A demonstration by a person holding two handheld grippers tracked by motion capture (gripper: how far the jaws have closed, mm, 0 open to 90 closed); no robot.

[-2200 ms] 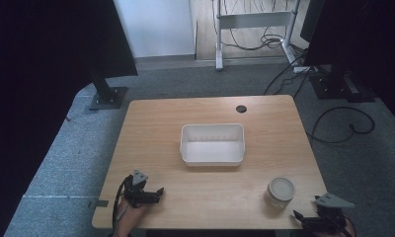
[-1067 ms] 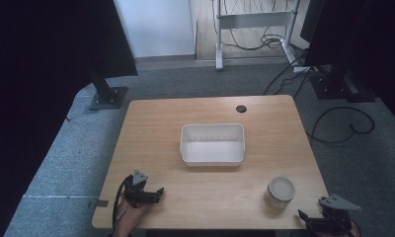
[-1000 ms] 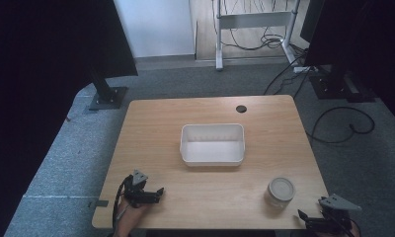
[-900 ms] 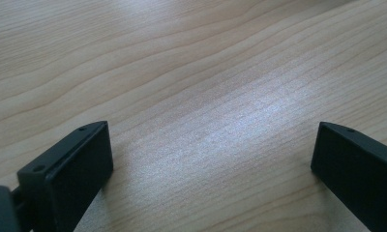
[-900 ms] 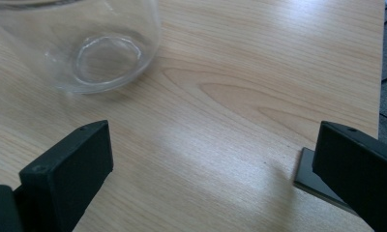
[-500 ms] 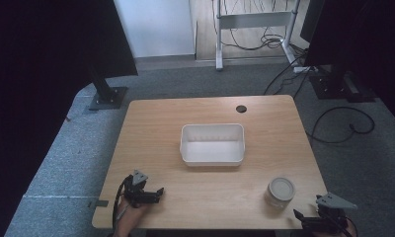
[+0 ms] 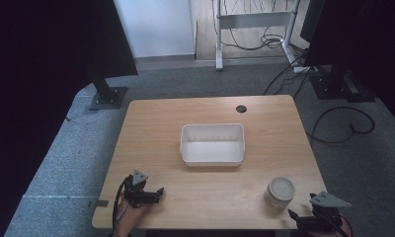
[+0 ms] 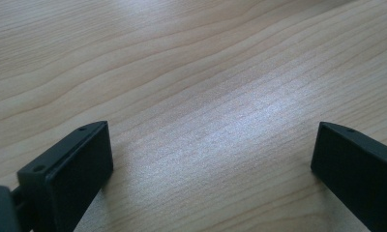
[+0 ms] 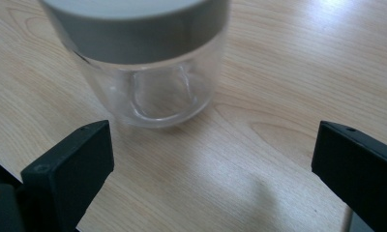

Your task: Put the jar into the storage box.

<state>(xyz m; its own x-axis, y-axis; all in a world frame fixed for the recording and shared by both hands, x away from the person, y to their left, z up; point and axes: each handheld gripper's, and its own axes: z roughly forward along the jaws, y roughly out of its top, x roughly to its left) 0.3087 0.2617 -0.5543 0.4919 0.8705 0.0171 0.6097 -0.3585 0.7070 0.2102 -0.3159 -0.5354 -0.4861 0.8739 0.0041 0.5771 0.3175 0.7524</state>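
On the wooden table (image 7: 151, 128) a clear jar (image 7: 280, 192) with a grey lid stands upright near the near right corner. The right gripper (image 7: 318, 218) sits just off that corner, at the near edge, close beside the jar but not touching it. In the right gripper view its two black jaws stand wide apart with bare wood between them, and the jar (image 9: 148, 63) rises just ahead of them, nearer the left jaw, with a gap left to both.

The left gripper (image 7: 145, 193) rests at the near left of the table, held by a hand (image 7: 129, 217) that comes in from the near edge. In the left gripper view its jaws are also spread wide, with nothing between them but the wood grain.

A white rectangular tray (image 7: 213, 144) lies near the middle of the table, well apart from both grippers and from the jar. A small dark hole (image 7: 241, 108) marks the tabletop close to the far edge
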